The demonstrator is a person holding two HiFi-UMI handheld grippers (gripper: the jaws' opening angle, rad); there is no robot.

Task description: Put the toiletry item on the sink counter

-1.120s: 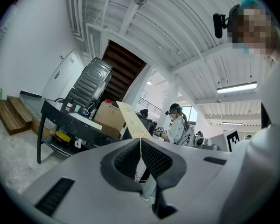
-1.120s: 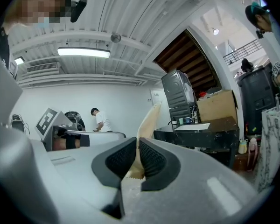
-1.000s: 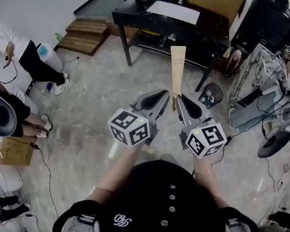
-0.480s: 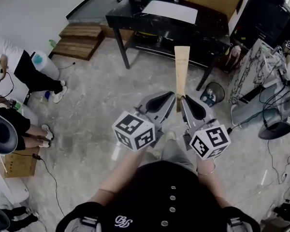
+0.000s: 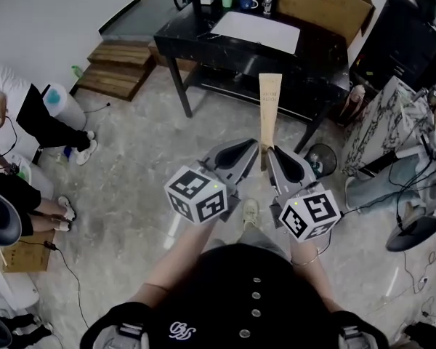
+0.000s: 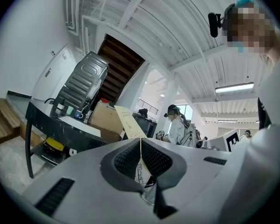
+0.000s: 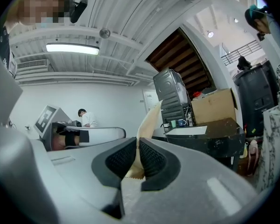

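- The grey mottled stone floor [image 5: 131, 158] lies open from the person's feet to the bench legs. It is widest on the left side of the head view.
- A black stone-topped bench [image 5: 320, 46] stands ahead, its near edge running slantwise across the top of the head view. A white paper sheet [image 5: 256, 31] lies flat on it, close to that edge.
- A brown cardboard box [image 5: 323, 2] sits on the bench's far right part.
- Low wooden steps [image 5: 120, 64] stand against the wall, left of the bench and apart from it.
- Black cables [image 5: 392, 184] trail over the floor on the right, narrowing the room there.
- The left gripper [image 5: 251, 150] and right gripper [image 5: 272, 153] sit side by side, pointing level toward the bench.
- The tan, flat, long toiletry pack [image 5: 268, 104] is held in the air above the floor. Its broad far end appears just short of the bench's near edge.
- The left gripper's dark ribbed fingers [image 6: 126, 158] are clamped on the pack's narrow near end.
- The right gripper's fingers [image 7: 119, 160] pinch the same end from the other side.
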